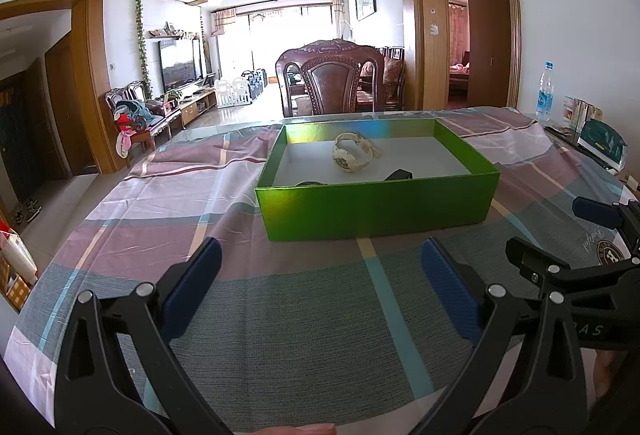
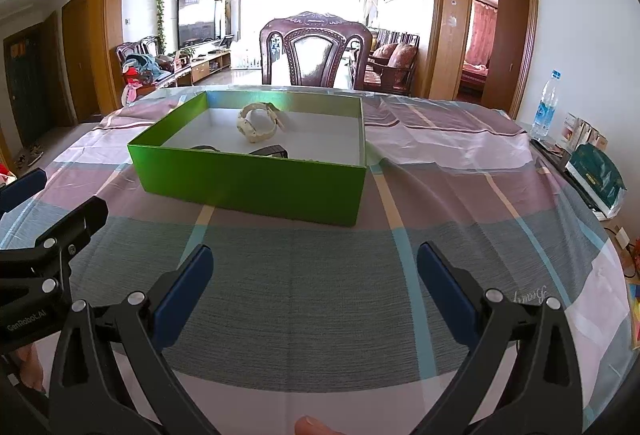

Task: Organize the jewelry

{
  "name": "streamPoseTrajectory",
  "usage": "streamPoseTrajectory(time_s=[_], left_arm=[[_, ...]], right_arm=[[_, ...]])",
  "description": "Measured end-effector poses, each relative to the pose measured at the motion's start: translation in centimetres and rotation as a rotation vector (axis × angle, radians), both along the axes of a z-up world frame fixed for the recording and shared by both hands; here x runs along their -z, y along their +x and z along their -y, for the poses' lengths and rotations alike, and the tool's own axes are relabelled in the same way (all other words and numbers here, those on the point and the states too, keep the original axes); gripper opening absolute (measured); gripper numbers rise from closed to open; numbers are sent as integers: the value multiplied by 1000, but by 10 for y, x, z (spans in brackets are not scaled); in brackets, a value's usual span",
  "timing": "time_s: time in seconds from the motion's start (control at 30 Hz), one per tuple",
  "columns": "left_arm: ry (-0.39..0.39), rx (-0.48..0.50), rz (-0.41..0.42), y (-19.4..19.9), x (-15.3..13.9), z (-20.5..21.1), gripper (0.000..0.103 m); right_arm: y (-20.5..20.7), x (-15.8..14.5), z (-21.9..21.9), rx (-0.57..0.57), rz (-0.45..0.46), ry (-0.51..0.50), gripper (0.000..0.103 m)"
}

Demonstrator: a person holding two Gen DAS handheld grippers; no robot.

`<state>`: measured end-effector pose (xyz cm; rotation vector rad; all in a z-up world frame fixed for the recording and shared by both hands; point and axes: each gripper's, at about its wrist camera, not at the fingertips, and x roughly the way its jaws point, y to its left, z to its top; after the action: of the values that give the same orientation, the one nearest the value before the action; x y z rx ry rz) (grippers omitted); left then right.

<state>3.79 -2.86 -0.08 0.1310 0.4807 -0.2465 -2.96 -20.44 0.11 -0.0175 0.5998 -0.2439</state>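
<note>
A green open box (image 1: 376, 209) (image 2: 248, 183) stands on the checked tablecloth ahead of both grippers. Inside it lies a cream-white watch (image 1: 354, 151) (image 2: 258, 123). Dark items (image 1: 398, 175) (image 2: 272, 151) lie near its front wall, mostly hidden. My left gripper (image 1: 320, 263) is open and empty above the cloth, short of the box. My right gripper (image 2: 312, 267) is open and empty, also short of the box. The right gripper shows at the right edge of the left wrist view (image 1: 560, 231). The left gripper shows at the left edge of the right wrist view (image 2: 48, 203).
A carved wooden chair (image 1: 330, 79) (image 2: 314, 51) stands behind the table's far edge. A water bottle (image 1: 545, 93) (image 2: 545, 107), small cartons (image 2: 578, 131) and a green-and-white bag (image 1: 602, 145) (image 2: 596, 175) sit at the table's right side.
</note>
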Motion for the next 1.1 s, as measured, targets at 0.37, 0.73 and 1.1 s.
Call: streamPoseTrajectory(time_s=[0.37,0.73,1.1], left_arm=[[0,6,-1,-1,0,1,99],[-5,4,-3,-3,-1,1,99],[-6,3,-6,-2,-1,1,99]], right_arm=[[0,1,-1,4,1,-12,100],[0,3,0,2,-3,-12,100],[0,4,-2,1,-6,-13,100]])
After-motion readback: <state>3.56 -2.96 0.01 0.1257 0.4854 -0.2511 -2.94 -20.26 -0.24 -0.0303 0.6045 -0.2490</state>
